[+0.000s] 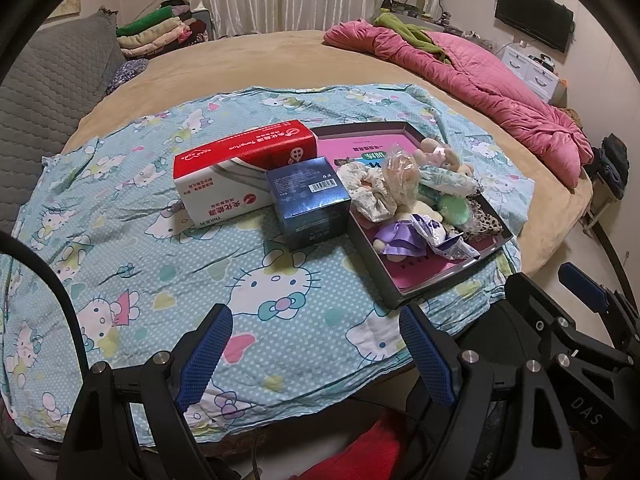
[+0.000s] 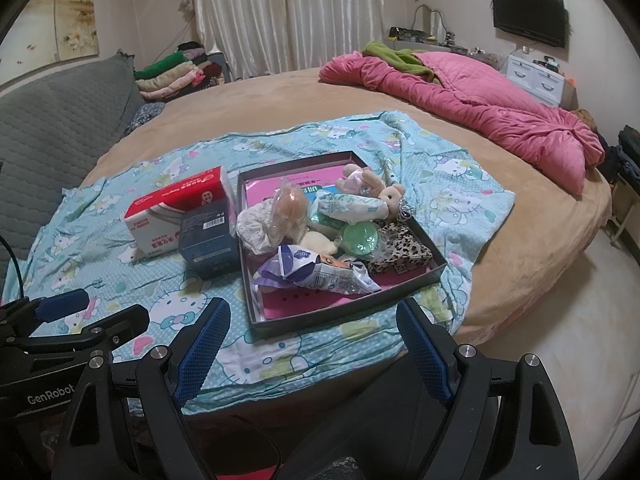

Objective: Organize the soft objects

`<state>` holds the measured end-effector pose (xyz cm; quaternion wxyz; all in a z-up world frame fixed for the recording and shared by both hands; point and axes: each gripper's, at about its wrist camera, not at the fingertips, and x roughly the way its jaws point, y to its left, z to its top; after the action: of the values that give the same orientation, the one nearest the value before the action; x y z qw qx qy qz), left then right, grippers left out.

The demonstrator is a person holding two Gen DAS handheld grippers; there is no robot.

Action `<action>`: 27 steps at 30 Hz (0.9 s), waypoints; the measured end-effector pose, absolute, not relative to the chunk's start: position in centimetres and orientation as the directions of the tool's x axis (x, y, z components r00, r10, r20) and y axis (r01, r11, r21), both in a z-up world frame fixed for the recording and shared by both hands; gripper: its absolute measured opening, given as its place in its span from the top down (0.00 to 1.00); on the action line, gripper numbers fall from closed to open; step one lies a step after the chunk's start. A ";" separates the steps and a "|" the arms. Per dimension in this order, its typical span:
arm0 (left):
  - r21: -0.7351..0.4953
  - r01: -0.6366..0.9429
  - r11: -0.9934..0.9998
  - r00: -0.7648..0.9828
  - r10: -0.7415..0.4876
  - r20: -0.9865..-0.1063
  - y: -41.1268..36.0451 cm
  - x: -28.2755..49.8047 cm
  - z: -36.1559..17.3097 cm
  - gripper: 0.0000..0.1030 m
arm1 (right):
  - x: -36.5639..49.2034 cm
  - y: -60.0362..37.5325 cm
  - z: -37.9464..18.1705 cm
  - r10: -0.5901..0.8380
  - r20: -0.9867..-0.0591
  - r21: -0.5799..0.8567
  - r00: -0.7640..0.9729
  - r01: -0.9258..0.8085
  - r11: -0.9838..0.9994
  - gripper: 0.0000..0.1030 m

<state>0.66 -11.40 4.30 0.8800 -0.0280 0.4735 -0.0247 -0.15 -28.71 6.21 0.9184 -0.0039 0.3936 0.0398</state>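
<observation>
A shallow dark box lid [image 1: 448, 276] [image 2: 344, 314] with a pink floor lies on a light blue cartoon-cat cloth [image 1: 132, 248] [image 2: 452, 196] spread on a round bed. It holds a heap of soft things: small plush bears [image 2: 390, 194], a floral scrunchie [image 1: 370, 196] [image 2: 256, 228], a green round pad [image 1: 454, 210] [image 2: 360, 238], a leopard-print pouch [image 2: 400, 254], a purple plush [image 1: 394, 236] and crinkled packets [image 2: 328, 276]. My left gripper [image 1: 318, 350] hovers open at the cloth's near edge, nothing between its blue pads. My right gripper [image 2: 312, 344] is open too, just short of the lid.
A red and white carton [image 1: 240, 168] [image 2: 176, 210] and a dark blue box [image 1: 310, 200] [image 2: 208, 236] stand left of the lid. A pink quilt [image 1: 492, 92] [image 2: 480, 108] lies at the far right, folded clothes [image 1: 156, 32] at the back left, a grey cushion [image 1: 44, 92] on the left.
</observation>
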 end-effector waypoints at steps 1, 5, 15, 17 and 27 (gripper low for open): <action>-0.072 0.017 0.997 0.551 -0.069 -0.832 -11.4 0.7 4.3 0.17 | -0.1 -28.7 6.2 0.071 -0.723 0.025 0.687 -0.077 0.997 0.17; -0.071 0.016 0.997 0.551 -0.068 -0.831 -11.3 0.6 4.3 0.17 | -0.1 -28.7 6.2 0.072 -0.722 0.025 0.688 -0.078 0.997 0.17; -0.065 0.010 0.998 0.549 -0.060 -0.833 -11.0 0.6 4.3 0.17 | -0.1 -28.7 6.1 0.073 -0.724 0.026 0.686 -0.079 0.997 0.17; -0.064 0.006 0.998 0.551 -0.057 -0.833 -10.9 0.6 4.2 0.17 | -0.1 -28.7 6.1 0.073 -0.724 0.026 0.686 -0.079 0.997 0.17; -0.060 0.000 0.998 0.545 -0.050 -0.837 -10.9 0.7 4.1 0.17 | -0.1 -28.6 5.9 0.075 -0.725 0.028 0.684 -0.079 0.996 0.17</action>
<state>0.67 -10.86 4.05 0.8785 -0.0264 0.4767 -0.0143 -0.05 -28.60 5.89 0.9177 -0.0028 0.3950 0.0418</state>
